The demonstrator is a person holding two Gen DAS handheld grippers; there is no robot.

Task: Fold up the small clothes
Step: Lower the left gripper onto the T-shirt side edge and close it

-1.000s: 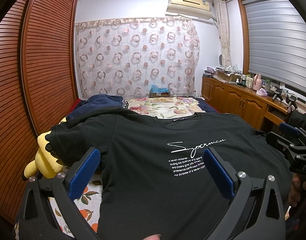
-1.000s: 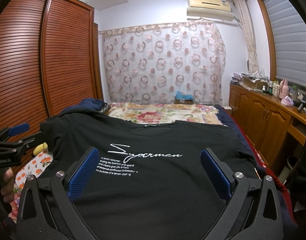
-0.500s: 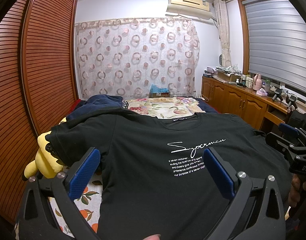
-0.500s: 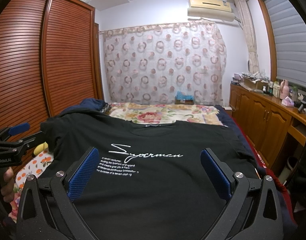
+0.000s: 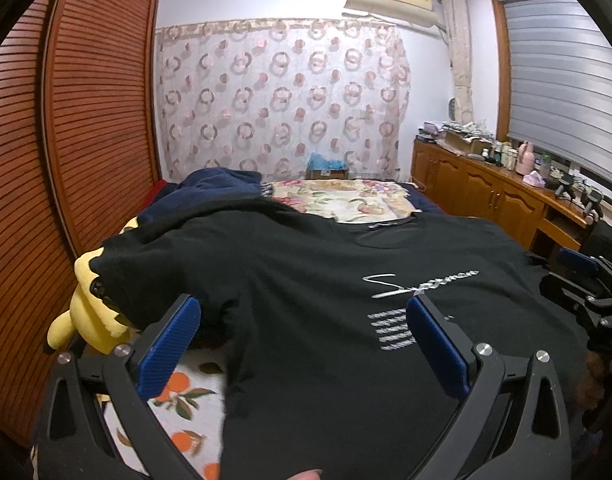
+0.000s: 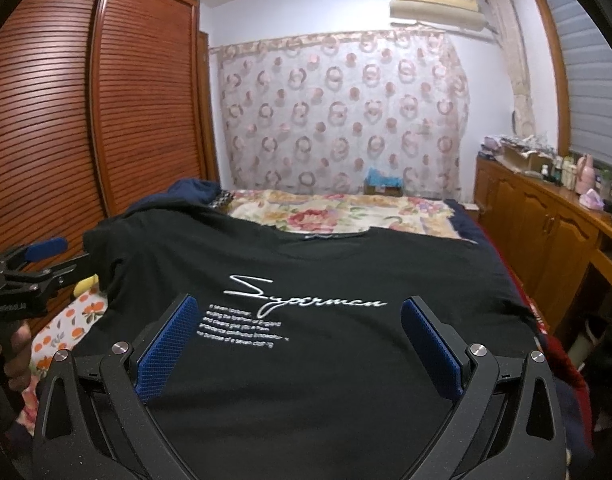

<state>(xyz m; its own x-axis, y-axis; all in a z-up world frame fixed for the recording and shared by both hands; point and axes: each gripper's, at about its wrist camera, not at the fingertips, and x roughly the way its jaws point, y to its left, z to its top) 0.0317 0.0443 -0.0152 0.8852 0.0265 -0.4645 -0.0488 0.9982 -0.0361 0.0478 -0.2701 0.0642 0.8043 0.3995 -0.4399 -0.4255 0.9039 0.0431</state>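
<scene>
The black T-shirt (image 6: 306, 280) lies face up, spread across the bed (image 6: 346, 212), just ahead of both grippers. The left gripper (image 5: 302, 320) and right gripper (image 6: 298, 320) hover with fingers (image 6: 166, 344) spread wide, holding nothing. Folding hasn't begun, I'd say; next, each should close on a shirt edge.

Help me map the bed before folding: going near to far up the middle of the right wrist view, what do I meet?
Right gripper → black T-shirt with white script → floral quilt → small box with blue cloth → circle-pattern curtain.
</scene>
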